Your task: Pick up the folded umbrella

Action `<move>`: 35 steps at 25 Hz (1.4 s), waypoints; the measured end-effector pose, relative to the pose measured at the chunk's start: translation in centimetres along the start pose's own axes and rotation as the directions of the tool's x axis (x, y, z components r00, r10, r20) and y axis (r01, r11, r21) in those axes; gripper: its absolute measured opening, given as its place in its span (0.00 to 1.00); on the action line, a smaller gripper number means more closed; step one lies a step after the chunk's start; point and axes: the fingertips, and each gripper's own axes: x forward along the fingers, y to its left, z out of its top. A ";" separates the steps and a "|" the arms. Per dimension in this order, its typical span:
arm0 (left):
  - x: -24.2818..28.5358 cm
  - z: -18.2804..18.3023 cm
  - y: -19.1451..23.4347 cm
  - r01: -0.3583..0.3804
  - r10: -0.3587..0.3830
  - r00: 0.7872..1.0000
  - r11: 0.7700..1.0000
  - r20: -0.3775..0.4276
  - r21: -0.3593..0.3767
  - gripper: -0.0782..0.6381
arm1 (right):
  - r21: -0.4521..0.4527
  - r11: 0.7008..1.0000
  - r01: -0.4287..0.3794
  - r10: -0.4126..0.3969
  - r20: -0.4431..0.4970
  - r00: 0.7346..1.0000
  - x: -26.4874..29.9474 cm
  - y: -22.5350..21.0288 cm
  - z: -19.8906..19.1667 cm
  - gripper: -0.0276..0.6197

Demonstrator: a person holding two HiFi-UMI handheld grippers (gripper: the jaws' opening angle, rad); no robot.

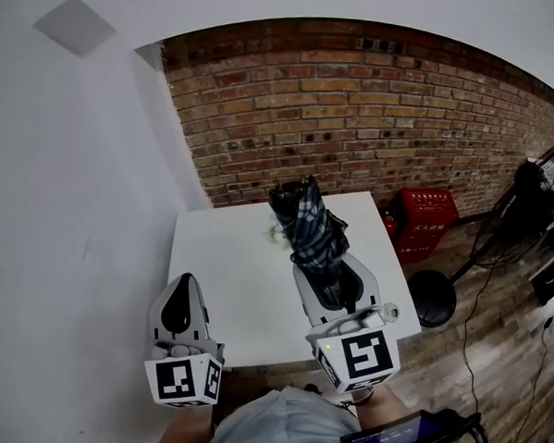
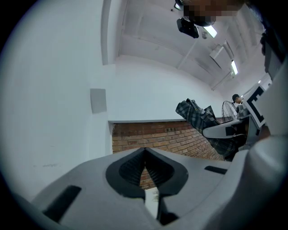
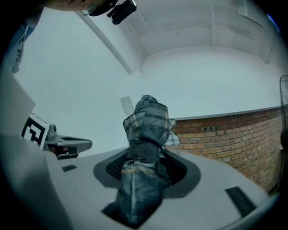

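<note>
The folded umbrella (image 1: 306, 229) is a dark plaid bundle held in the air above the white table (image 1: 219, 259), its free end pointing towards the brick wall. My right gripper (image 1: 319, 264) is shut on it near its lower end. In the right gripper view the umbrella (image 3: 145, 148) stands between the jaws and rises past them. My left gripper (image 1: 182, 299) hovers to the left over the table's front edge, shut with nothing in it. In the left gripper view its jaws meet at the tips (image 2: 145, 150), and the umbrella (image 2: 202, 119) shows at the right.
A small pale object (image 1: 275, 232) lies on the table behind the umbrella. A red box (image 1: 427, 219) stands on the floor by the brick wall (image 1: 375, 110). A fan (image 1: 538, 197) and a black round base (image 1: 432, 298) stand to the right. A white wall (image 1: 65, 205) is at the left.
</note>
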 end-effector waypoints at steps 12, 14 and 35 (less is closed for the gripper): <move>0.9 0.1 0.1 0.007 -0.007 1.000 1.000 0.025 -0.003 0.12 | -0.012 1.000 0.009 -0.010 -0.041 0.999 0.9 -0.3 -2.1 0.35; 1.2 -0.1 0.2 0.007 -0.007 1.000 1.000 0.021 -0.006 0.12 | -0.015 1.000 0.009 -0.010 -0.044 0.999 1.1 -0.4 -2.2 0.35; 4.0 -1.5 0.5 0.026 -0.026 1.000 0.999 0.003 -0.019 0.12 | -0.025 1.000 0.016 -0.018 -0.058 0.998 3.2 -1.4 -3.1 0.35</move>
